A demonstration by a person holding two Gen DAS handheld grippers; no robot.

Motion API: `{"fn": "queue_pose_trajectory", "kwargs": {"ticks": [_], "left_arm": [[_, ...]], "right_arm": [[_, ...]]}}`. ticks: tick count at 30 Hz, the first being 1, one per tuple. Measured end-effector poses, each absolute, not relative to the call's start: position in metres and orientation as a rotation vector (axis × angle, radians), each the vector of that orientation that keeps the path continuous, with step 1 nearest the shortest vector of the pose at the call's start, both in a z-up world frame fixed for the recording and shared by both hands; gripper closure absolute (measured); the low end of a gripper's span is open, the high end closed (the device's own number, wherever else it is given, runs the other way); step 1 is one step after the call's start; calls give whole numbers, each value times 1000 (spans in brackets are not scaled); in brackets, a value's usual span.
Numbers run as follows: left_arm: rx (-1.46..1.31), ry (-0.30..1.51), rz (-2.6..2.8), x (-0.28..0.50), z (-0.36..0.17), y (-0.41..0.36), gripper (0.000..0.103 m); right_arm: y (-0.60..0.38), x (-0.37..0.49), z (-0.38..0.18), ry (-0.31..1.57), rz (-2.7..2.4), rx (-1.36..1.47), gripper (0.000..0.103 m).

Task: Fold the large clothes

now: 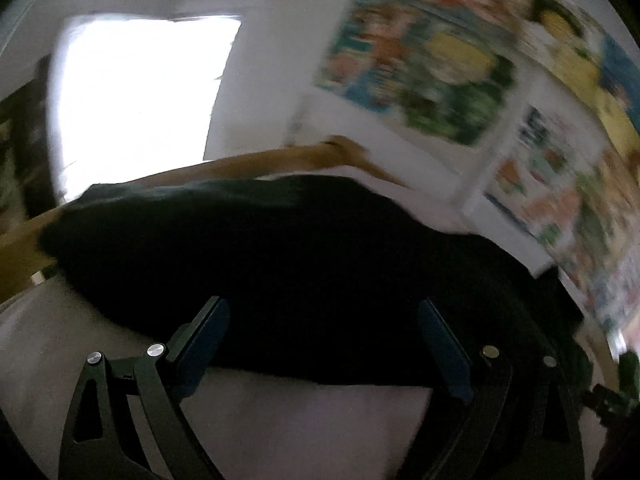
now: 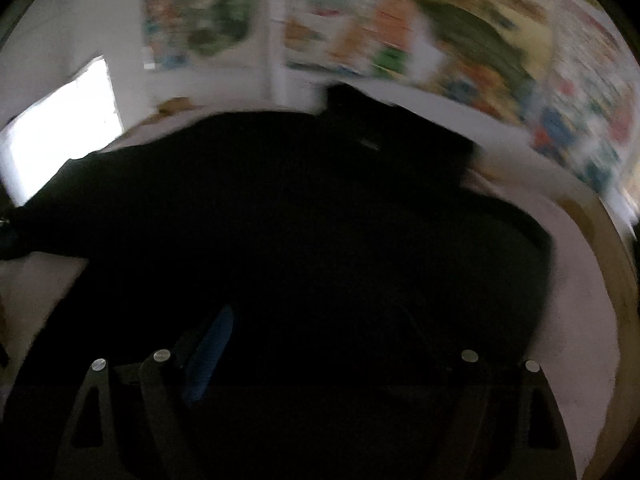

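A large black garment (image 1: 280, 240) lies spread on a pale cloth-covered surface (image 1: 280, 412). In the left wrist view my left gripper (image 1: 324, 324) hovers over the garment's near edge, its blue-padded fingers (image 1: 208, 332) wide apart with nothing pinched between them. In the right wrist view the same black garment (image 2: 300, 208) fills most of the picture. My right gripper (image 2: 320, 344) stands open above it. One blue pad (image 2: 212, 352) shows clearly, while the other finger is lost against the dark cloth. Both views are blurred.
Colourful posters (image 1: 420, 72) hang on the white wall behind the surface. A bright window (image 1: 136, 92) is at the left. A wooden rim (image 1: 24, 248) runs along the surface's edge, also seen as a wooden rim (image 2: 612, 248) at the right.
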State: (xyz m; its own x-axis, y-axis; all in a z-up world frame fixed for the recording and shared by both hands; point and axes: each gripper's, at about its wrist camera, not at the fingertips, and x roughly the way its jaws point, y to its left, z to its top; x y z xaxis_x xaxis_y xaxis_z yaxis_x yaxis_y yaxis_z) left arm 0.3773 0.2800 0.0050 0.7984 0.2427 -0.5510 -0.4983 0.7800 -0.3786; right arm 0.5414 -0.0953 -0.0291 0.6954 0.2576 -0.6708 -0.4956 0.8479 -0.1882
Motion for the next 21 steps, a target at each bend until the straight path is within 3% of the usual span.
{"fn": "queue_pose_trajectory", "kwargs": {"ticks": [10, 16, 21], "left_arm": [[-834, 404, 740, 317, -24, 338, 11], [-811, 378, 754, 312, -41, 337, 9], [-832, 294, 727, 297, -50, 338, 9]], "right_arm": [[24, 561, -82, 546, 425, -478, 18], [40, 597, -124, 522, 371, -556, 18], [43, 614, -149, 539, 361, -574, 10]]}}
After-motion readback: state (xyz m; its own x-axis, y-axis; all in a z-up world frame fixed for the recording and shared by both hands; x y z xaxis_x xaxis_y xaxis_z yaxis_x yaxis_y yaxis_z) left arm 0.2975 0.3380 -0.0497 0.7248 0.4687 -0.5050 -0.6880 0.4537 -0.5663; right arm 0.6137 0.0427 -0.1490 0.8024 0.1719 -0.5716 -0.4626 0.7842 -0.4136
